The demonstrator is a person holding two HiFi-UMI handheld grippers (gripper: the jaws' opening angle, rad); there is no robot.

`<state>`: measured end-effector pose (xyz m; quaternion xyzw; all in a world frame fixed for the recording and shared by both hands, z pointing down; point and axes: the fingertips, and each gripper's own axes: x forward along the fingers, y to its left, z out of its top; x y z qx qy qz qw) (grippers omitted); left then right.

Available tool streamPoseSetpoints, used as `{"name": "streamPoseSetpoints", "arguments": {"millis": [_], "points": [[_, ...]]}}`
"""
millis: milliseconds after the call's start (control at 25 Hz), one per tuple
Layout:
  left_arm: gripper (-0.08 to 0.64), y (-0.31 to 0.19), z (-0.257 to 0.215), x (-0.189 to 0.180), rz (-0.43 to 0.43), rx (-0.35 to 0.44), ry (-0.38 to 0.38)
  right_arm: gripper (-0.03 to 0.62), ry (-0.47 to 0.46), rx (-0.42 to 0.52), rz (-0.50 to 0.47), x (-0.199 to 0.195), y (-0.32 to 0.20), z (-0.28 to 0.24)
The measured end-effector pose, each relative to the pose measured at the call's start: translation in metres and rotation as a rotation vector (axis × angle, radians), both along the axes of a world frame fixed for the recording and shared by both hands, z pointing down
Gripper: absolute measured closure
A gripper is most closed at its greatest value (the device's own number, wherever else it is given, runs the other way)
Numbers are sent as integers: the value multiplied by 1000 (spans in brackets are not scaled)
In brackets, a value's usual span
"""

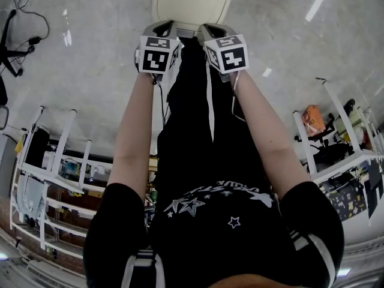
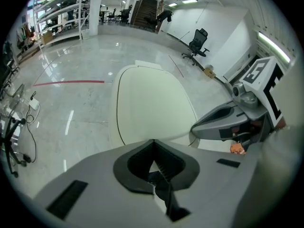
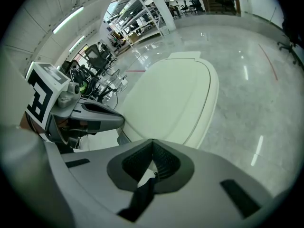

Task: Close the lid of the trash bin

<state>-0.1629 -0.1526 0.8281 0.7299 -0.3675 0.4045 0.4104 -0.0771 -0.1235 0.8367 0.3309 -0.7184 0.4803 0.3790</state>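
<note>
The trash bin's cream lid [image 1: 192, 2] lies flat over the bin at the top of the head view, and it fills the middle of the left gripper view [image 2: 152, 108] and the right gripper view [image 3: 173, 101]. Both grippers are held side by side at its near edge. My left gripper [image 1: 163, 29] has its jaws together with nothing between them, tips [image 2: 153, 144] over the lid's near rim. My right gripper [image 1: 210, 31] is likewise shut and empty, tips [image 3: 153, 142] at the same rim. Whether either tip touches the lid cannot be told.
Polished grey floor [image 1: 90, 71] surrounds the bin. Cables and a chair base [image 1: 18, 35] lie at the left. An office chair [image 2: 197, 42] and a red floor line [image 2: 66, 83] are farther off. Shelving racks [image 3: 142, 13] stand in the background.
</note>
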Motion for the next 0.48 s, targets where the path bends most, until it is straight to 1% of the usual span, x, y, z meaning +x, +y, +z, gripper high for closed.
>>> {"name": "streamPoseSetpoints", "arguments": {"millis": [280,480], "points": [[549,-2,-5,-2,3,7,3,588,22,4,5,0,-3,-5],[549,-11,-24,1,8,39,29,588,29,50,38,-1,-14,-20]]}}
